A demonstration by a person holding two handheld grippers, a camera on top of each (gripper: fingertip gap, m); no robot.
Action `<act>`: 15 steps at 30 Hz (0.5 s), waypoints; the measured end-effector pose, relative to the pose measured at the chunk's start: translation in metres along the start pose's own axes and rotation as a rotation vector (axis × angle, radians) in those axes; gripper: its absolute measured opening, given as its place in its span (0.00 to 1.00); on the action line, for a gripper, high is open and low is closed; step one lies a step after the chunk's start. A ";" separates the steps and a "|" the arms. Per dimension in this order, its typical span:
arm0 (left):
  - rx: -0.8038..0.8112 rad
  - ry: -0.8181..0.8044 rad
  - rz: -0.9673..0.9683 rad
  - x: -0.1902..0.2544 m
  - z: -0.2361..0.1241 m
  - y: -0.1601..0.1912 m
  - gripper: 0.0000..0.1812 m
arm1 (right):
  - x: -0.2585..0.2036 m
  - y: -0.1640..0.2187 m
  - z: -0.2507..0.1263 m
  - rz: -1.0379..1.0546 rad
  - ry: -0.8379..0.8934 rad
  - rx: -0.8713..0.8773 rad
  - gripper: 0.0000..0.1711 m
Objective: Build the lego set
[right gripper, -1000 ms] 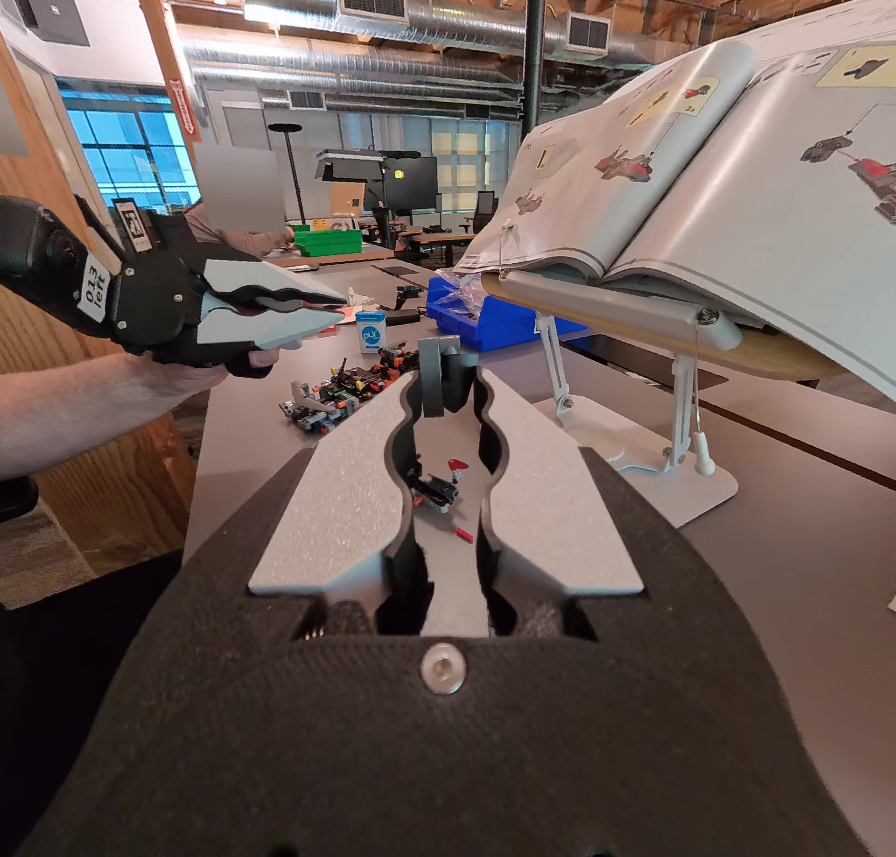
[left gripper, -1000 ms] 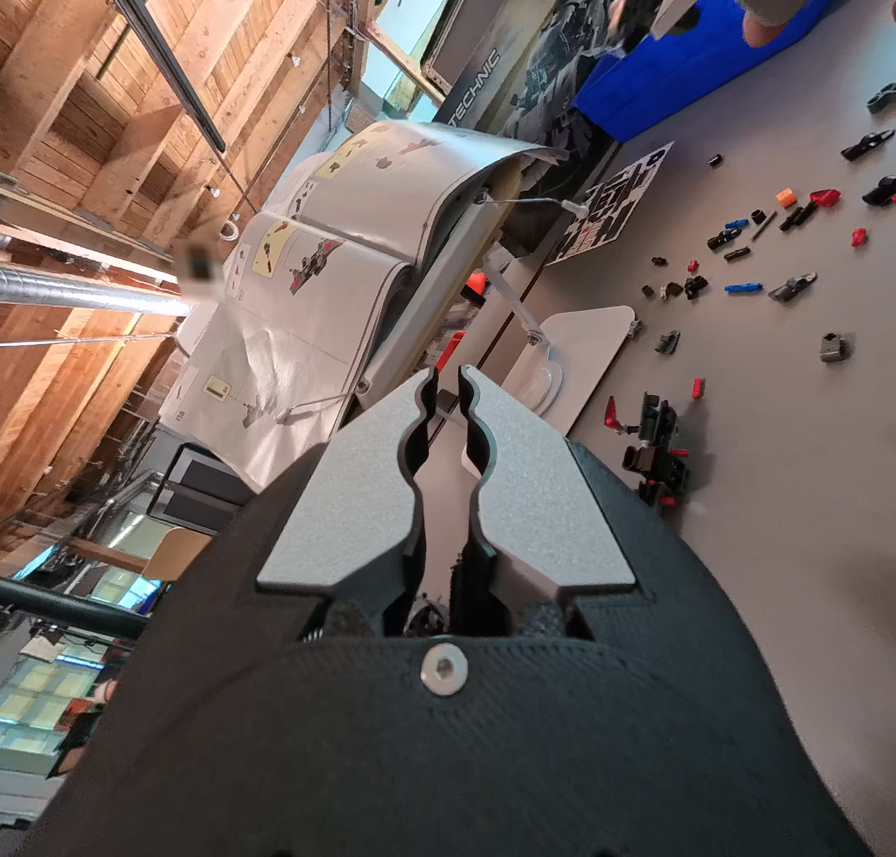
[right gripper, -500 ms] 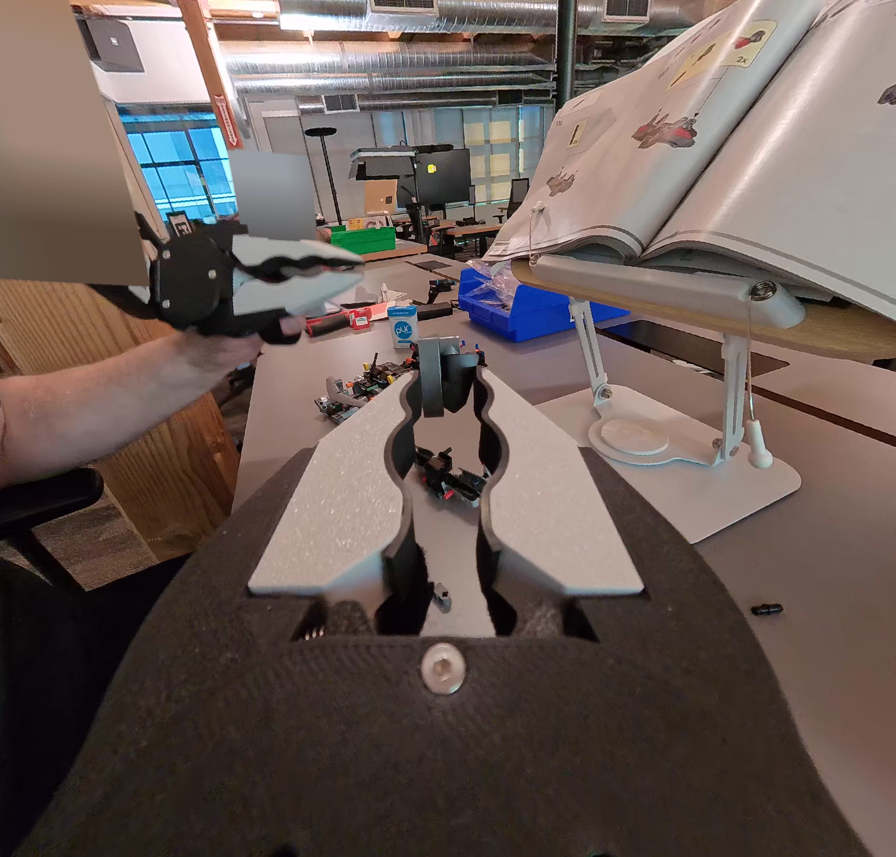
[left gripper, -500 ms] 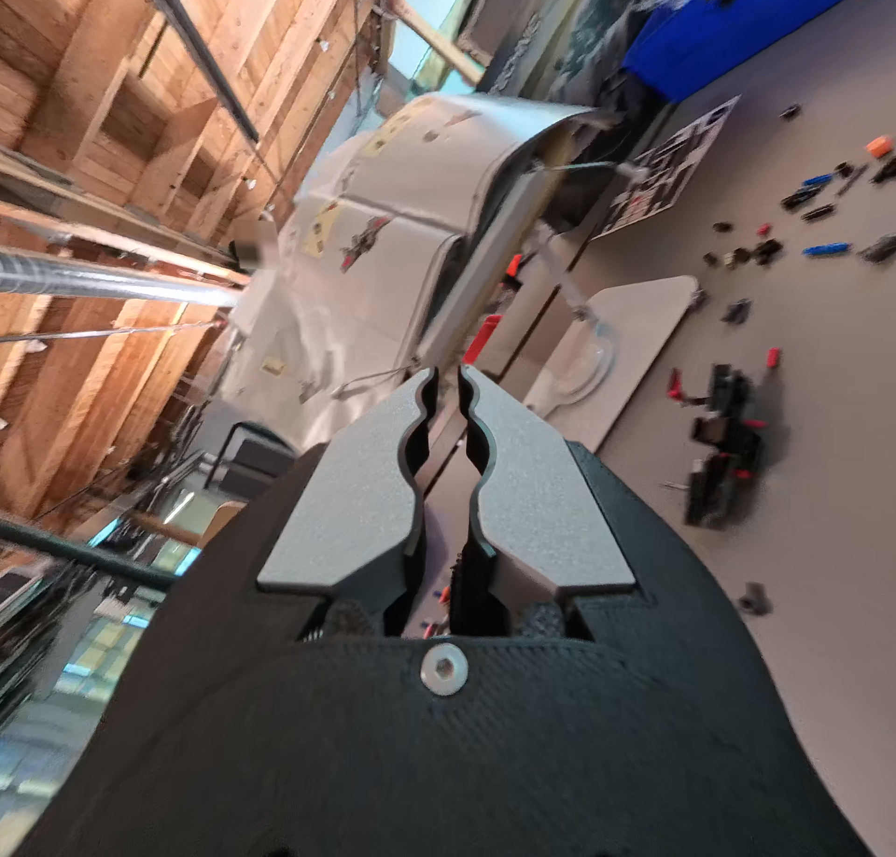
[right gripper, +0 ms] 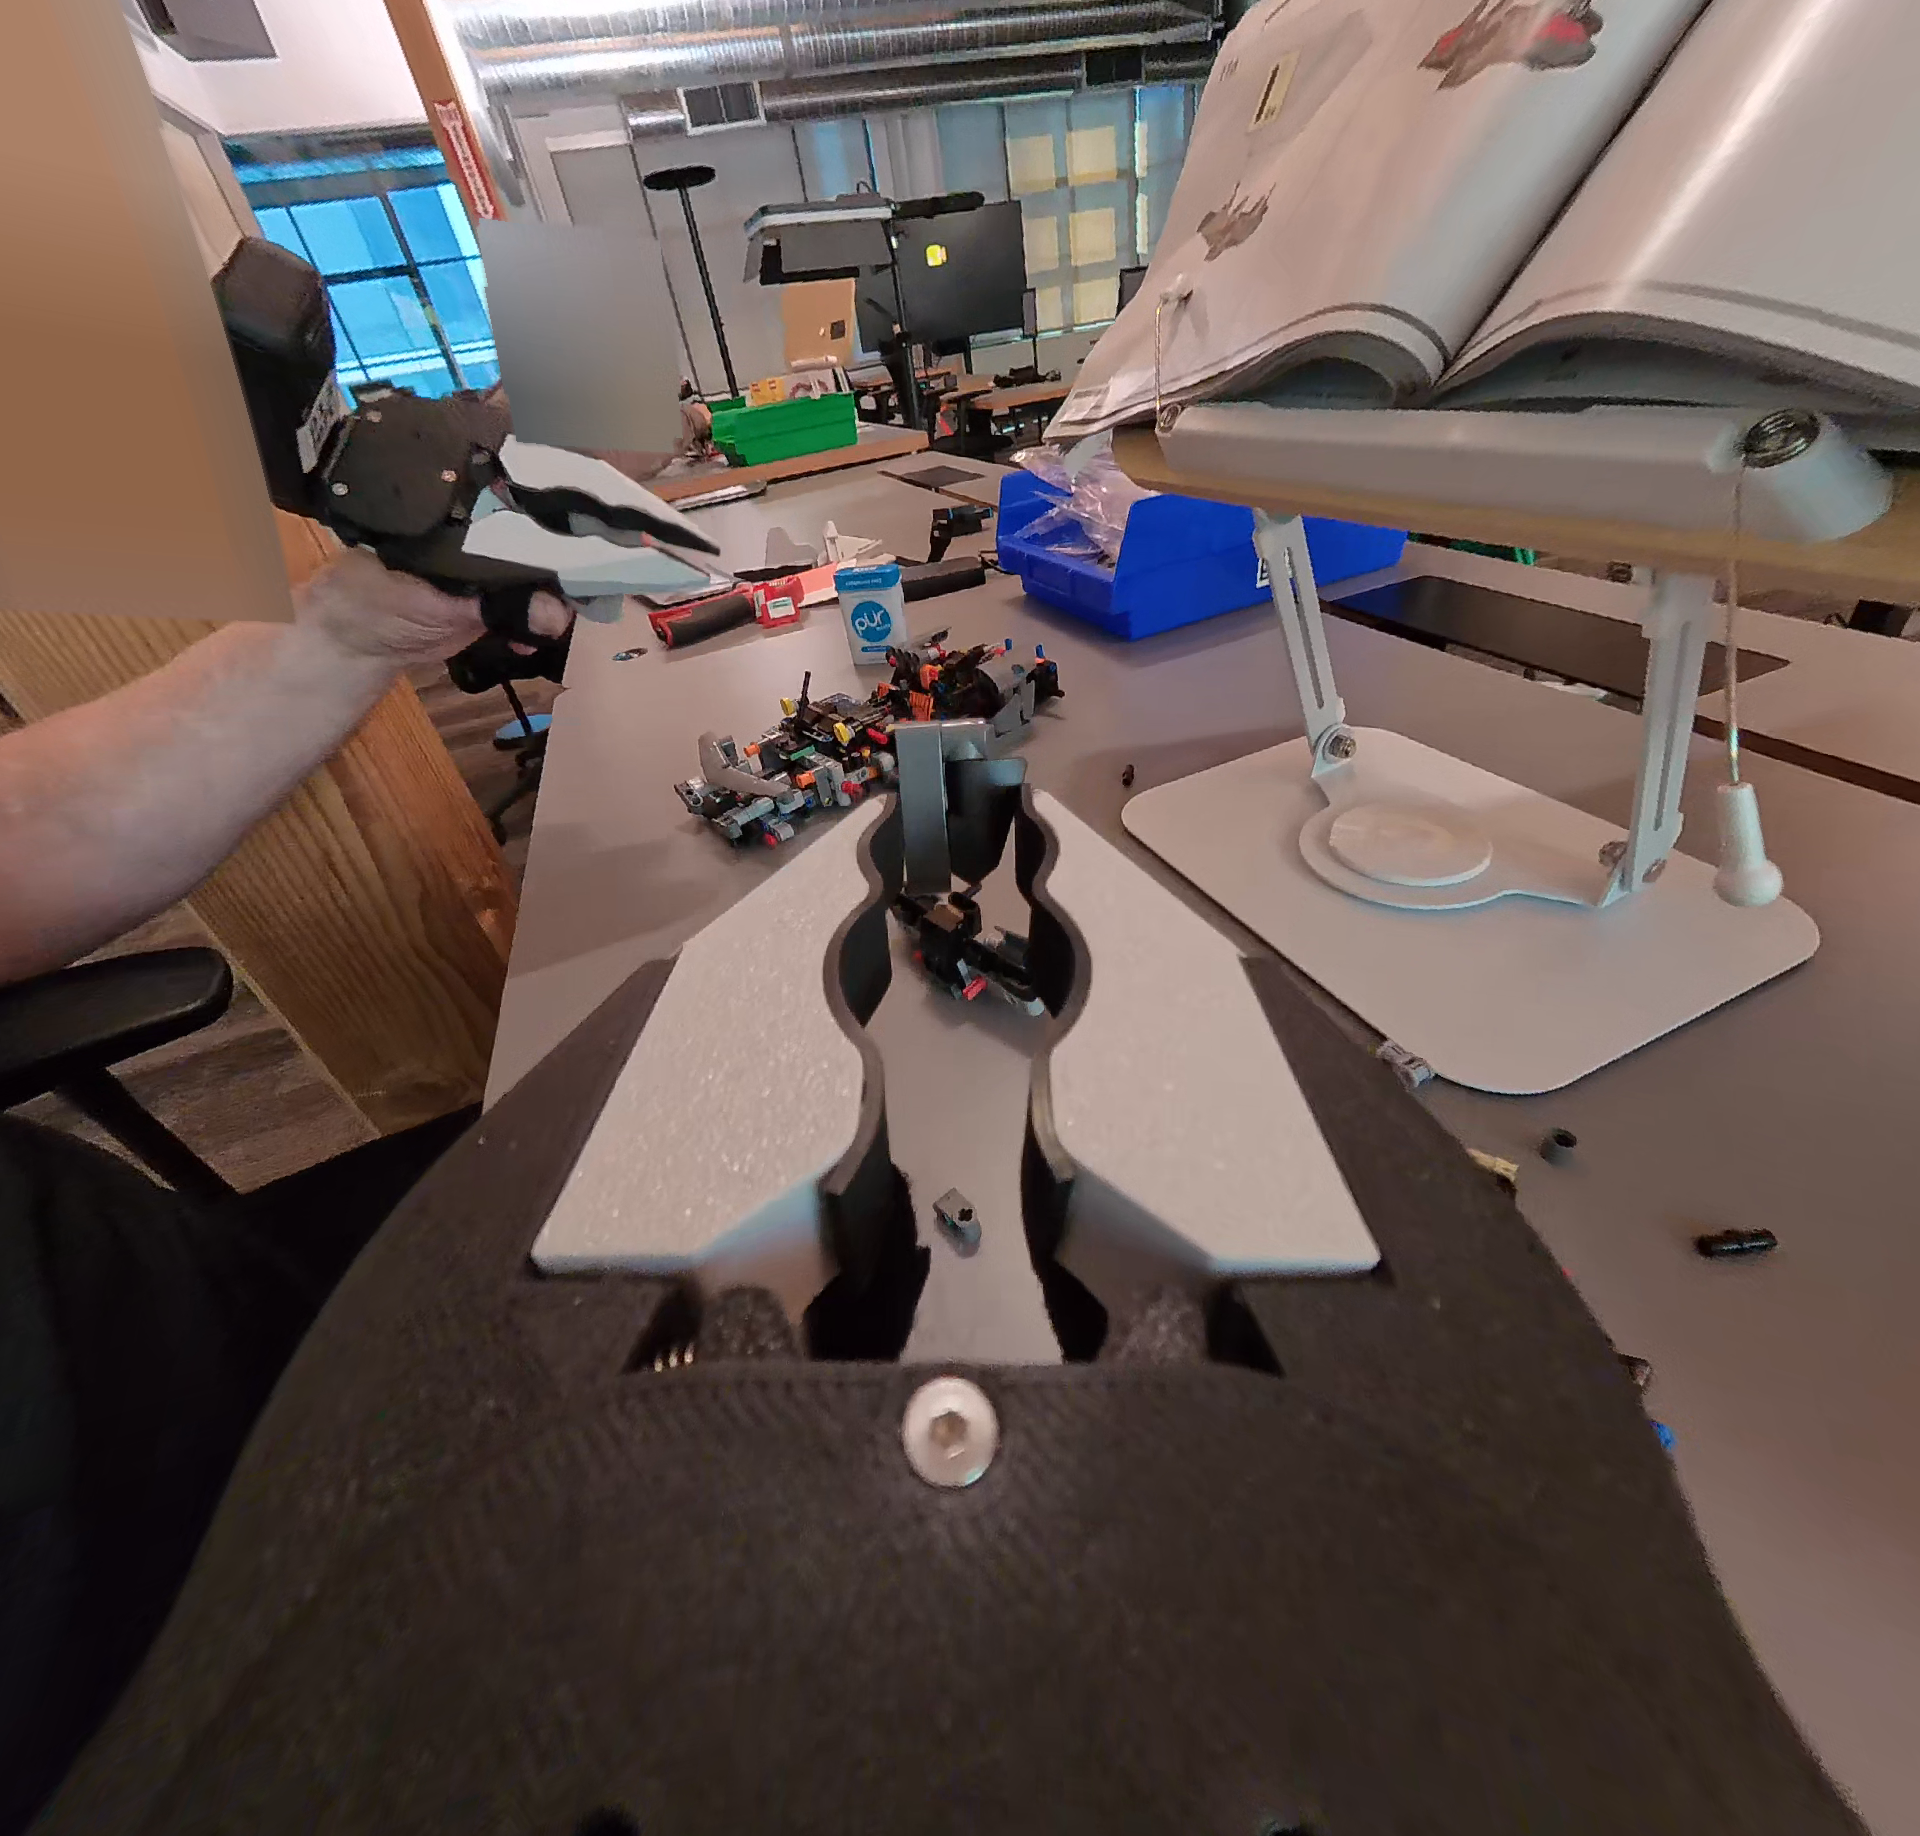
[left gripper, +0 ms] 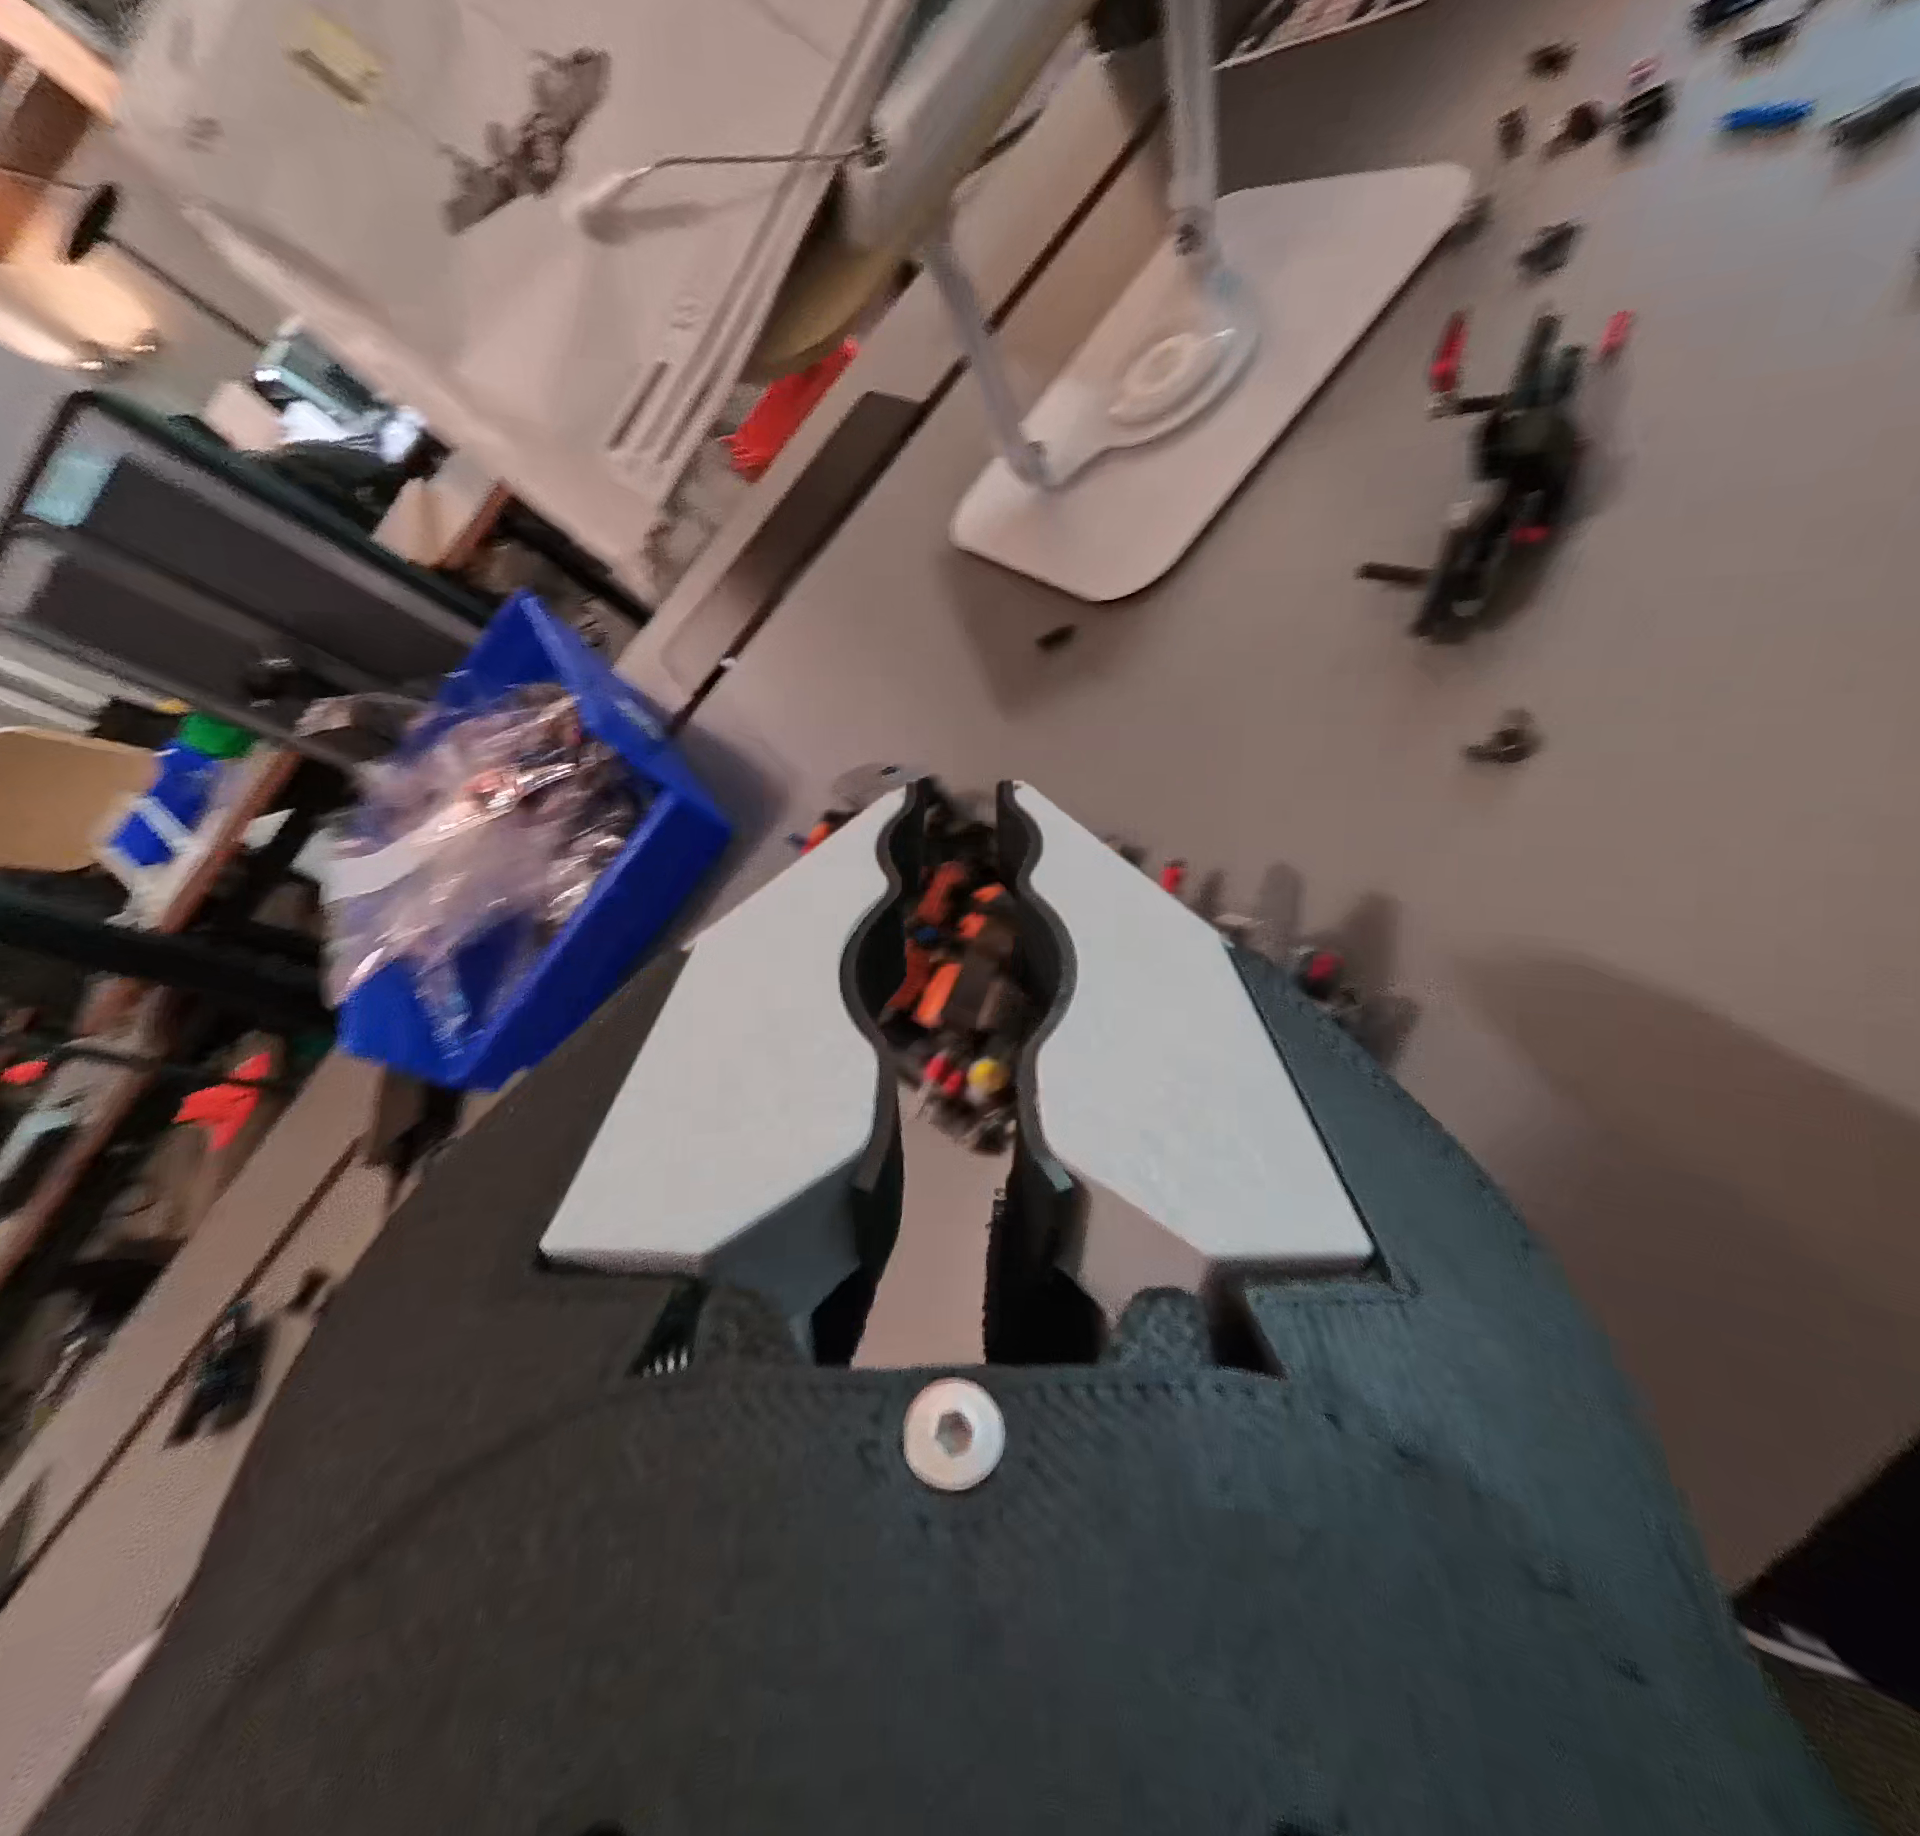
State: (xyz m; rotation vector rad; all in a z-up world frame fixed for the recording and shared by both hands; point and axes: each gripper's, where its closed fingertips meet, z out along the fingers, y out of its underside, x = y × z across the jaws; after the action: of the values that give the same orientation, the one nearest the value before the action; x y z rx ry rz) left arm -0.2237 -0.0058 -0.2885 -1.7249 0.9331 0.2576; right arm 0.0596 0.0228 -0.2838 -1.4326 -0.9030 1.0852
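The right gripper [right gripper: 954,799] pinches a grey lego panel piece [right gripper: 932,797] upright at its fingertips, above a small black sub-assembly [right gripper: 961,950] on the grey table [right gripper: 1195,1090]. Beyond lies the long, partly built lego chassis [right gripper: 862,747]. The left gripper [left gripper: 958,799], held up by a hand [right gripper: 416,610], carries nothing, its jaws a narrow gap apart. An open instruction book [right gripper: 1507,155] sits on a white stand [right gripper: 1455,903] near a blue bin [right gripper: 1174,565].
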 end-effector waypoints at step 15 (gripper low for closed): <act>-0.145 0.318 0.108 0.136 0.106 -0.016 0.14 | -0.011 0.009 0.004 -0.015 -0.051 -0.040 0.11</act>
State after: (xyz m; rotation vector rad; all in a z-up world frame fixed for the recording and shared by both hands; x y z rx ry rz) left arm -0.0927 0.0275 -0.3969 -1.8858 1.2681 0.1245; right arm 0.0519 0.0129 -0.2914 -1.4346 -0.9754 1.1020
